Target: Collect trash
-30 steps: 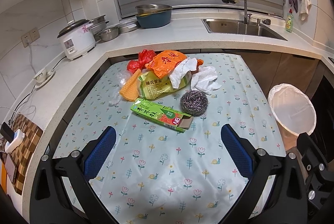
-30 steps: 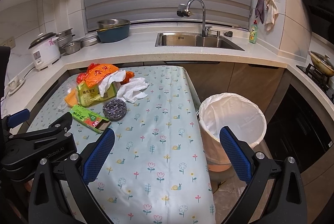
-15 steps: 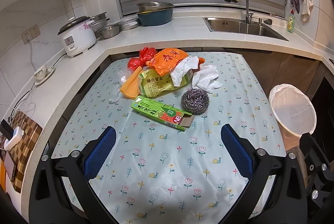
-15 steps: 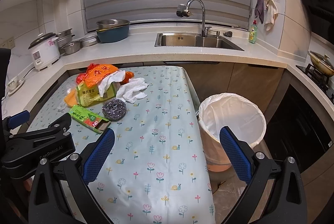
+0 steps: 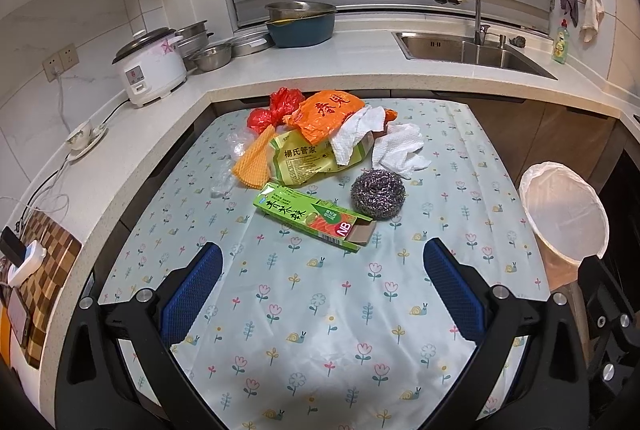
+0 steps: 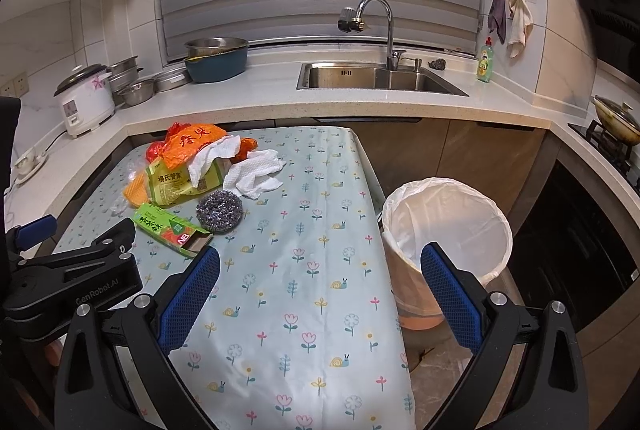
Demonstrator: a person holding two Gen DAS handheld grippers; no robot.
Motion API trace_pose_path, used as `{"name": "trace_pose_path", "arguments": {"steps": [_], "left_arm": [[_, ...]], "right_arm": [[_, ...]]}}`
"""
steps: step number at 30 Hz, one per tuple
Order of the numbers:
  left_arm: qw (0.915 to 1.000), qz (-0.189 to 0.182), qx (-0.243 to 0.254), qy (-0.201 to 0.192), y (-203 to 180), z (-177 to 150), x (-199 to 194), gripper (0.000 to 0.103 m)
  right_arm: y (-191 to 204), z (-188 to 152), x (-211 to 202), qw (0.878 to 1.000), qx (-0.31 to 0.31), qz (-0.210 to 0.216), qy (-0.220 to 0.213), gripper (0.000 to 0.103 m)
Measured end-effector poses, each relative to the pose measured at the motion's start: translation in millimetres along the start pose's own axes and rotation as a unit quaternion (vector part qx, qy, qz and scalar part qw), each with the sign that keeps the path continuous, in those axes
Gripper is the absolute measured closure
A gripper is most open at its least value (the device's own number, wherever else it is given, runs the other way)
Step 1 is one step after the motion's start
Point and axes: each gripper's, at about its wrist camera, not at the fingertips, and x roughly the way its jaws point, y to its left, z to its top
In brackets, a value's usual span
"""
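Both jaws stand wide apart and hold nothing: our left gripper (image 5: 322,286) hovers over the flowered table (image 5: 320,330), facing the green carton (image 5: 314,216), steel scourer (image 5: 378,193) and heap of wrappers and paper towels (image 5: 320,137). Our right gripper (image 6: 320,290) hangs at the table edge, near the lined bin (image 6: 446,226). Nothing looks collected yet, so next we likely reach forward and close on the carton.

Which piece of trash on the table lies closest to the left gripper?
The green carton, lying flat with its open brown end toward the left gripper. The steel scourer and the bag pile sit farther back.
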Motion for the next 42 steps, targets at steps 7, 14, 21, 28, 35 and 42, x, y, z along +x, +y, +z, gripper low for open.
{"name": "trace_pose_path", "arguments": {"steps": [7,14,21,28,35,42], "left_arm": [[1.0,0.002,-0.004,0.007,1,0,6,0.007],[0.9997,0.003,-0.018,0.017,10,1,21,0.007],[0.9983,0.016,-0.049,0.027,34,5,48,0.007],[0.9956,0.026,-0.058,0.069,52,7,92,0.007],[0.9936,0.02,-0.062,0.092,62,12,136,0.007],[0.9898,0.021,-0.086,0.112,82,18,178,0.008]], "right_arm": [[1,1,5,1.0,0.002,-0.001,0.004,0.006],[4,2,20,1.0,0.007,0.002,0.007,0.007],[18,6,48,1.0,0.01,0.016,0.013,0.007],[43,18,98,0.999,0.01,0.041,0.026,0.007],[79,26,161,0.997,-0.001,0.063,0.053,0.007],[110,26,221,0.992,0.003,0.088,0.092,0.007]]}}
